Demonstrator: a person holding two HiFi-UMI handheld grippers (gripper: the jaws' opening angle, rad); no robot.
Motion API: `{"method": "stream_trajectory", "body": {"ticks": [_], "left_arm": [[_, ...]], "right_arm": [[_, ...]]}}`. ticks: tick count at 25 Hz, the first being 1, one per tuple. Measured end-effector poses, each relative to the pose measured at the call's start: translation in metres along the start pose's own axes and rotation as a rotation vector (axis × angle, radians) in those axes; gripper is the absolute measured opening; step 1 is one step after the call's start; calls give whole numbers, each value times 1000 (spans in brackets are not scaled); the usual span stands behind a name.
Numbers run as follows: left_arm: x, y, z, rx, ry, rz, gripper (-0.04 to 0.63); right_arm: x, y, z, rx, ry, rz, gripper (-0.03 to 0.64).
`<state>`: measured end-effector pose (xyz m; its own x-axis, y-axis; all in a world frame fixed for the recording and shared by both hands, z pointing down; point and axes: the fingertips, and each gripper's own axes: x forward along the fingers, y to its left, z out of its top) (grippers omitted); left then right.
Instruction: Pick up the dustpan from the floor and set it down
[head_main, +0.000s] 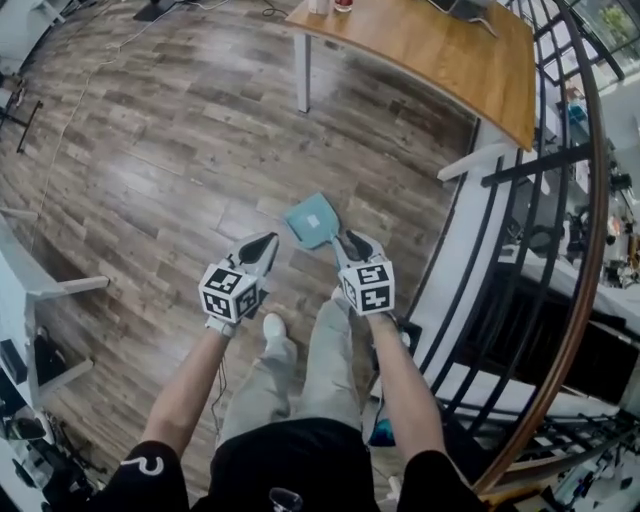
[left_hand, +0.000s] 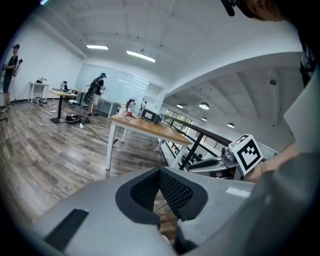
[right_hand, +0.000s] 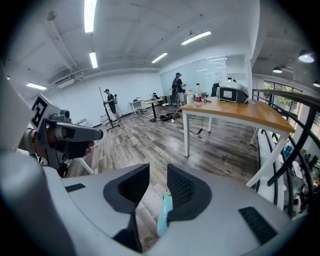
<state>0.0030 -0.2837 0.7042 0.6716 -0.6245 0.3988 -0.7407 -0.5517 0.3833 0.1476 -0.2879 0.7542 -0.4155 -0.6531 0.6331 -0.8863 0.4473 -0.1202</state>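
You see a pale teal plastic dustpan (head_main: 312, 220), streaked grey-brown wood-plank floor (head_main: 150, 150), and a honey-orange rectangular wooden tabletop (head_main: 430, 50).

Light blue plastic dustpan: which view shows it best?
Head view: the whole light blue plastic dustpan shows from above, just ahead of the right gripper. Right gripper view catches only its handle, edge-on between the fingers. Left gripper view shows none of it.

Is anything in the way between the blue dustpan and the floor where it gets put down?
Nothing visible is. Only bare wooden floor shows around the dustpan, whose handle sits between the right gripper's parted jaws. The table stands well away.
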Motion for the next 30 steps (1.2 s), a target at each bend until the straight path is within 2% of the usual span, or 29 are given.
{"method": "stream_trajectory", "body": {"ticks": [3, 7, 14, 24, 28, 30], "left_arm": [[14, 5, -17, -29, 15, 8, -2], [30, 9, -34, -52, 23, 11, -2], [52, 19, -60, -51, 32, 7, -2], [64, 31, -82, -63, 42, 21, -2], [67, 36, -85, -67, 42, 24, -2], [70, 37, -87, -69, 46, 24, -2]], "right_arm": [[20, -2, -26, 3, 53, 21, 141], [48, -9, -61, -8, 135, 6, 224], [94, -11, -114, 4, 215, -7, 259], [126, -11, -146, 3, 263, -38, 240], [131, -15, -144, 21, 266, -72, 170], [130, -22, -145, 43, 270, -108, 111]]}}
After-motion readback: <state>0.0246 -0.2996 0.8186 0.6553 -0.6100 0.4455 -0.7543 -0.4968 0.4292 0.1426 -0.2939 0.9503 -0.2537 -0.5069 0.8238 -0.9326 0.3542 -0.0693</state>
